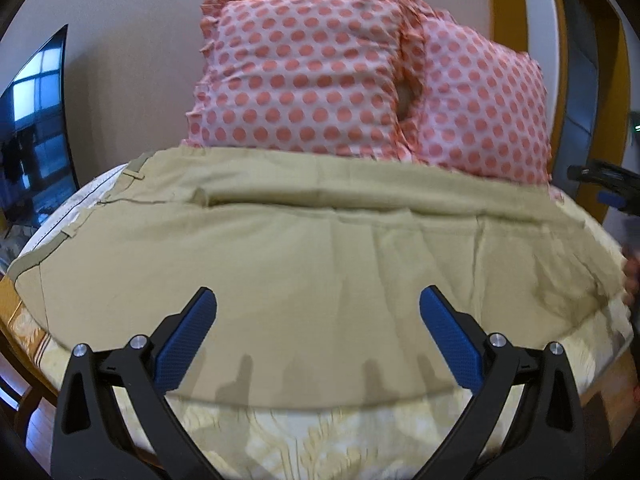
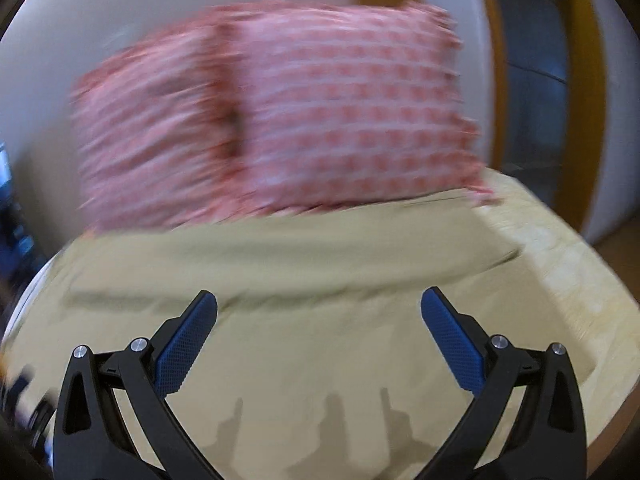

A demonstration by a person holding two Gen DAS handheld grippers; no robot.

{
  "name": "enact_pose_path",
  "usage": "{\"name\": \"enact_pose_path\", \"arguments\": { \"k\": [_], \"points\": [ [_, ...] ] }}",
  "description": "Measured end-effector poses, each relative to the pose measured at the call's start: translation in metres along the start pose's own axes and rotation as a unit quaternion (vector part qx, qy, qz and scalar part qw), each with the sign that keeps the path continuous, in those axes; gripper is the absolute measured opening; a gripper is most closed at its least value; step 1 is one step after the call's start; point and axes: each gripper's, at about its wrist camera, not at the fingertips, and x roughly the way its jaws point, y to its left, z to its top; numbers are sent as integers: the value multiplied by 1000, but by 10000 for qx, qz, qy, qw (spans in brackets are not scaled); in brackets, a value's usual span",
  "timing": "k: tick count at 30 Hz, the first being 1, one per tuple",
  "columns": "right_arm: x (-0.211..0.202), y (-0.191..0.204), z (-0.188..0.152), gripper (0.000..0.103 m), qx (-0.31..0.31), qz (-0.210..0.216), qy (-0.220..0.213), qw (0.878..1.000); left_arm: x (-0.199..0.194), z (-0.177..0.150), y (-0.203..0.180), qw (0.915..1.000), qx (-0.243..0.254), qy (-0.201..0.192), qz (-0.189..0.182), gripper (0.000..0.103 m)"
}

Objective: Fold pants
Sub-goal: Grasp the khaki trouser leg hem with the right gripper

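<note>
Khaki pants [image 1: 304,264] flat on bed [image 1: 320,432]: soft, light, floppy. Left gripper [image 1: 318,304], right gripper [image 2: 319,304] jaws apart, empty. Pinch hem edge at 6 o'clock.

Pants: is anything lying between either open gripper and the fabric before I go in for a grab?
Nothing visible. The pants lie spread below the left gripper and right gripper, both open. The polka-dot pillows sit behind the far edge.

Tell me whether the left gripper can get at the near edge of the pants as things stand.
Probably yes. The left gripper is open, hovering over the pants, and nothing lies between its fingers and the near edge. The pillows sit at the far side.
</note>
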Motion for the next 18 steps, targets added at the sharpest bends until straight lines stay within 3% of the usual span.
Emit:
{"name": "enact_pose_path", "arguments": {
  "k": [2,4,7,12,14,18],
  "points": [
    [49,-23,32,102,486,-337,332,9977,5,9,1,10000,-44,-47,5,101],
    [99,-43,56,85,936,-518,675,9920,9,14,1,10000,-37,-60,16,101],
    [164,-58,75,76,1352,-812,1194,9803,21,20,-1,10000,-24,1,-16,101],
    [232,-67,89,76,1780,-1206,1556,9641,34,19,-2,9999,59,83,49,101],
    [251,-66,93,76,1737,-1392,1628,9612,40,19,-2,9998,114,122,85,101],
    [276,-54,92,74,1079,-1986,1612,9607,47,18,0,9997,93,210,97,101]
  ]
}}
